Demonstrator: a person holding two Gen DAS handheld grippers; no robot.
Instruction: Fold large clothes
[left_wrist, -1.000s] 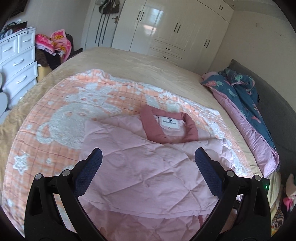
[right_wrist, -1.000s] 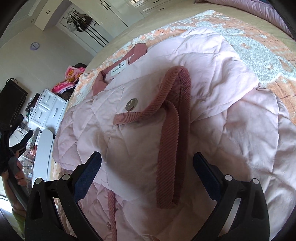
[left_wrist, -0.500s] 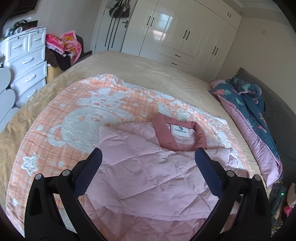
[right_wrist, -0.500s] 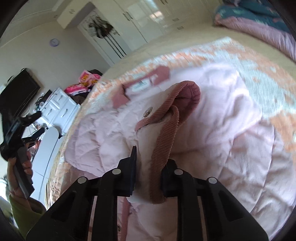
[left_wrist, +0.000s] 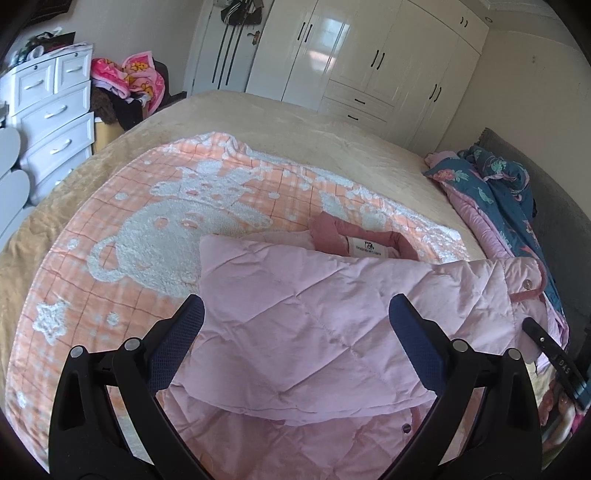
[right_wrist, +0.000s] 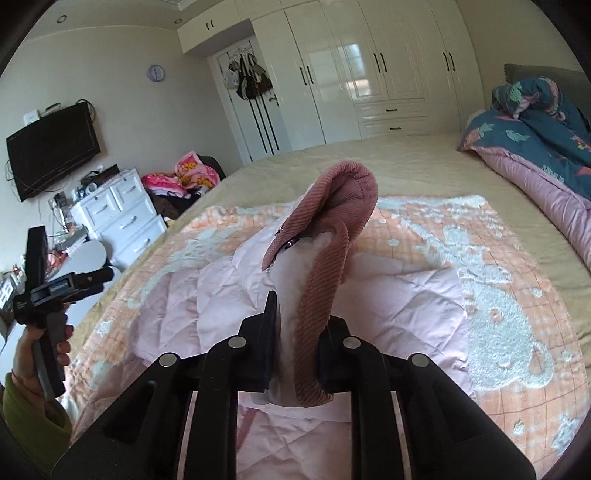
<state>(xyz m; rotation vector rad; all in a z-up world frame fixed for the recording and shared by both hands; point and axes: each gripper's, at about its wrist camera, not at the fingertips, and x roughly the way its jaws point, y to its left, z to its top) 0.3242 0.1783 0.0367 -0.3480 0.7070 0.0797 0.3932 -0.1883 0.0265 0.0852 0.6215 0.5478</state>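
Right gripper (right_wrist: 295, 354) snapped closed on ribbed cuff (right_wrist: 325, 295), sleeve now lifted off bed (right_wrist: 424, 162). Left gripper (left_wrist: 295, 328) open, hovering over pink jacket (left_wrist: 332, 314) spread on orange blanket (left_wrist: 147, 221), near side. Risk: thin pinch, cuff slips out mid-swing; puffy sleeve drags body, ruins earlier fold.

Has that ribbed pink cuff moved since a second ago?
Yes. The right claw has closed on the ribbed cuff and lifted it off the pink jacket; it now stands up against the wardrobe.
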